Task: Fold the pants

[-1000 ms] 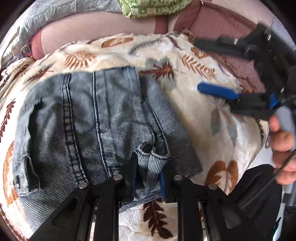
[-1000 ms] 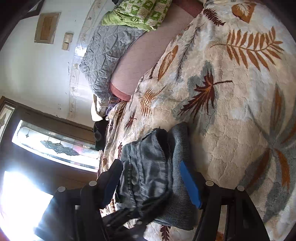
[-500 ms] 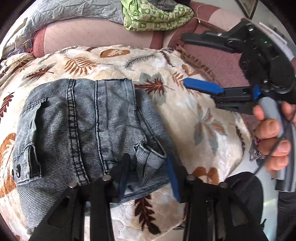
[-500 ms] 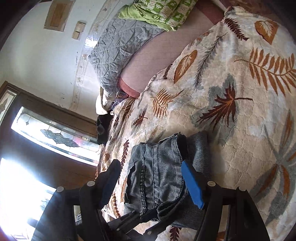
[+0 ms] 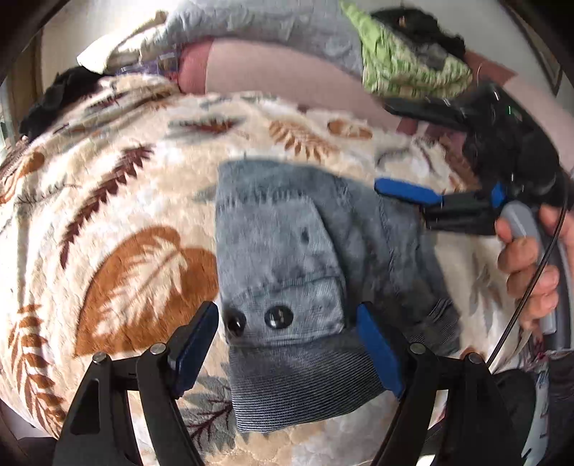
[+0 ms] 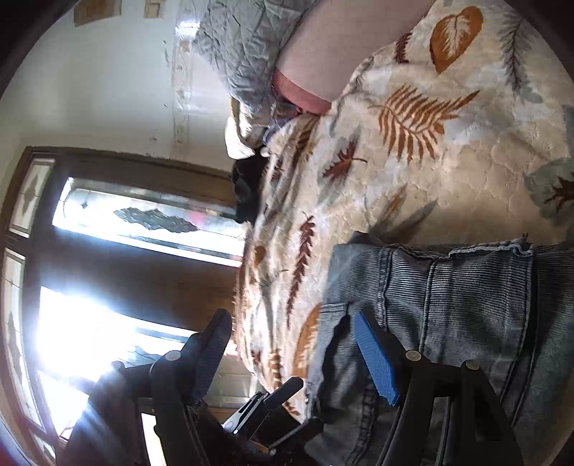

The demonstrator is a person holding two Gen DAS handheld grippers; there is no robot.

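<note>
The folded grey-blue denim pants point(image 5: 287, 243) lie on a cream leaf-print blanket point(image 5: 136, 222). My left gripper point(image 5: 287, 344) hovers over their near end, where two dark buttons show. Its jaws are opening and stand either side of that end without pressing it. In the left wrist view my right gripper point(image 5: 398, 150) is open over the pants' far right corner, with a hand point(image 5: 531, 265) on its grip. In the right wrist view the right gripper point(image 6: 294, 355) has its blue pad over the pants' point(image 6: 459, 304) left edge, the other finger beyond the bed's side, and nothing pinched.
A green patterned bundle point(image 5: 405, 71), a grey quilt point(image 5: 258, 32) and a pink sheet point(image 5: 287, 75) lie at the bed's far side. A dark garment point(image 5: 57, 100) sits at the far left. A bright window point(image 6: 118, 286) stands past the bed edge.
My left gripper let go of the pants' folded corner, opened wide and slid along to the button end. My right gripper swung left, so the pants now sit under its right finger.
</note>
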